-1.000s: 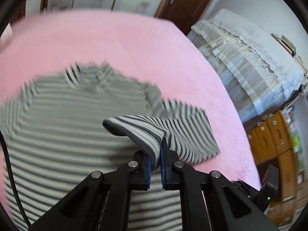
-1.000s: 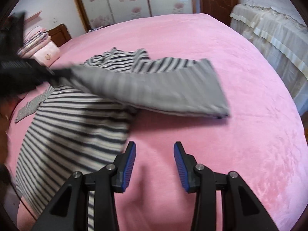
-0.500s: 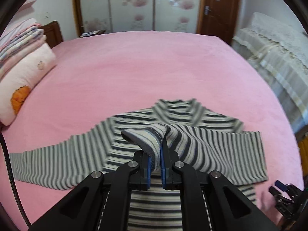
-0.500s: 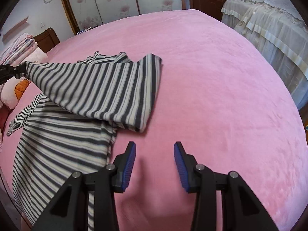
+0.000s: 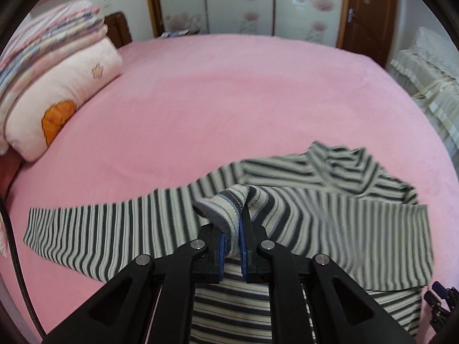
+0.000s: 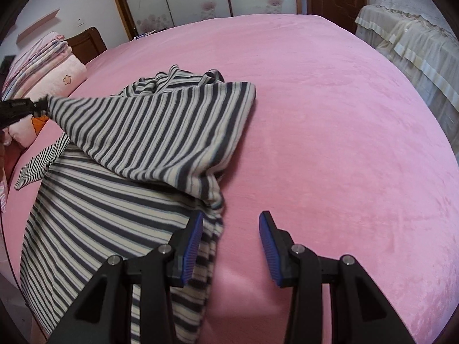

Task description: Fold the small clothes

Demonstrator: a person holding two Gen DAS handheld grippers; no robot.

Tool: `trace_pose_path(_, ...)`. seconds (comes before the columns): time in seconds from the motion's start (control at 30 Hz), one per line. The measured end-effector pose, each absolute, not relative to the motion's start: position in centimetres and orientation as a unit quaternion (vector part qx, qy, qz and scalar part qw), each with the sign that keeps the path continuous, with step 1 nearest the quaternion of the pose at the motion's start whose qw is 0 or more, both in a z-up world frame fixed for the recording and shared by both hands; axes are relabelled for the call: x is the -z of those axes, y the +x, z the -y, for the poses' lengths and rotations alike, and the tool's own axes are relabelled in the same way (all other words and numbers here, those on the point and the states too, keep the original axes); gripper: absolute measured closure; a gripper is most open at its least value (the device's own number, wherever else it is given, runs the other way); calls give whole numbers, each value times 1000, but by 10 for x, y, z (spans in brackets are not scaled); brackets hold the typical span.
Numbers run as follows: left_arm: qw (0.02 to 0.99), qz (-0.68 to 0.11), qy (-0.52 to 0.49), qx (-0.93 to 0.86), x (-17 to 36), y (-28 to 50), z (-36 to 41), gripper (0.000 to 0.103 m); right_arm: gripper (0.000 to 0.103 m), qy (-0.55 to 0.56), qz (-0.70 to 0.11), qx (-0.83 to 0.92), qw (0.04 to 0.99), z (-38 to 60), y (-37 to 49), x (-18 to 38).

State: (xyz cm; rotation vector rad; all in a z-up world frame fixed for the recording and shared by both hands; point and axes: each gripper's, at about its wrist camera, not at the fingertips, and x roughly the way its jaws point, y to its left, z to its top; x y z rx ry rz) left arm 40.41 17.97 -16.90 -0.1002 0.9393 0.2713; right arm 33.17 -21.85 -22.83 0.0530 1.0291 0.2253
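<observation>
A grey-and-white striped long-sleeve top [image 6: 94,215] lies on the pink bed [image 6: 330,114]. My left gripper [image 5: 231,238] is shut on the cuff of its right sleeve [image 5: 226,206] and holds it lifted over the body of the top. In the right wrist view that sleeve [image 6: 155,132] is folded across the chest, with the left gripper [image 6: 20,109] at the far left. The other sleeve [image 5: 100,229] lies flat, stretched to the left. My right gripper [image 6: 231,243] is open and empty, low over the top's right edge.
A pale pillow with an orange print [image 5: 60,97] and stacked folded blankets [image 5: 43,37] sit at the bed's left end. A cream-covered piece of furniture [image 6: 410,37] stands beyond the bed's right side. A wardrobe with flowered doors [image 5: 243,0] is behind.
My left gripper has carried the sleeve cuff leftward across the top, so the sleeve now lies folded over the chest. My right gripper stayed open and shifted slightly toward the top's edge.
</observation>
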Motion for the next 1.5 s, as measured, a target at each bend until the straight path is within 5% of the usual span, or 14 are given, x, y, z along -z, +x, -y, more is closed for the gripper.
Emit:
trace_pose_path(0.23,859,-485,-76,-144,212,410,-202,96,63,-19,-497,-107,861,194,354,239)
trace_pose_path(0.3,858,-487,-78,-143,218,409,-204,96,89,-26,-498,-86,862,193,358,243)
trace_pose_path(0.37,859,-486,-75,-142,223,408,-205,96,94,-5,-495,-60,867,204,358,243)
trace_pose_path(0.53,850,-502,-69,-141,244,409,-204,96,94,53,-511,-44,857,229,356,253)
trace_pose_path(0.67,850,-505,-68,-136,250,406,-206,95,74,46,-523,-70,848,229,353,237)
trace_pose_path(0.9,856,-499,-86,-105,249,406,-216,93,65,55,-490,-114,862,247,367,177)
trace_pose_path(1.5,864,-487,-106,-75,255,397,-227,93,65,237,-541,-170,789,258,526,264)
